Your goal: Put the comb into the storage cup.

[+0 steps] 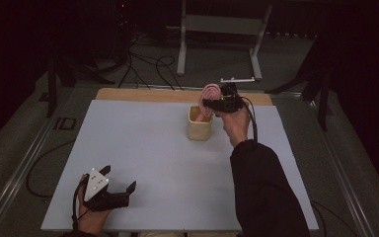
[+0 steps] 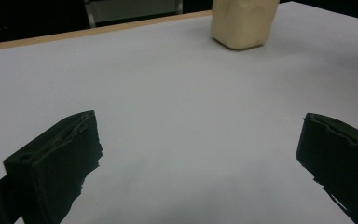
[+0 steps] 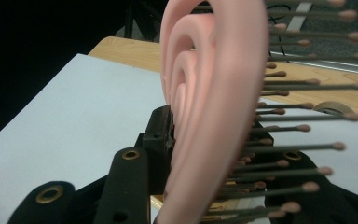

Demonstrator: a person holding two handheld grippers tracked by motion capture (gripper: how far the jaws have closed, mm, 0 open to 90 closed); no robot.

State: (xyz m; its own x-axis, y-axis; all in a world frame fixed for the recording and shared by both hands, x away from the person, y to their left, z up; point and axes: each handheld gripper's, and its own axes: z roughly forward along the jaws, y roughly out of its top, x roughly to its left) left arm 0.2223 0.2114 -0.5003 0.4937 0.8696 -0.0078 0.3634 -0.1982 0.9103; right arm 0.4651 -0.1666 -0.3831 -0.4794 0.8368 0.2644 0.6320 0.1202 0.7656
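Observation:
A pink hairbrush [image 1: 210, 93] with a round head and dark bristles stands upright at the back of the table. My right gripper [image 1: 208, 103] is shut on it from the right. Its handle end reaches down into the mouth of a beige square cup [image 1: 200, 129]. In the right gripper view the brush [image 3: 214, 93] rises between the black jaws, with its bristles pointing right. My left gripper [image 1: 119, 177] rests at the table's near left corner, open with nothing in it. In the left gripper view its jaws stand wide apart over bare white table, and the cup [image 2: 244, 21] stands far ahead.
The white tabletop [image 1: 143, 148] has a wooden strip [image 1: 143, 95] along its far edge. Behind the table stand a metal frame [image 1: 222, 29] and loose cables [image 1: 148, 69] on the floor. A dark sleeve [image 1: 261, 187] crosses the table's right side.

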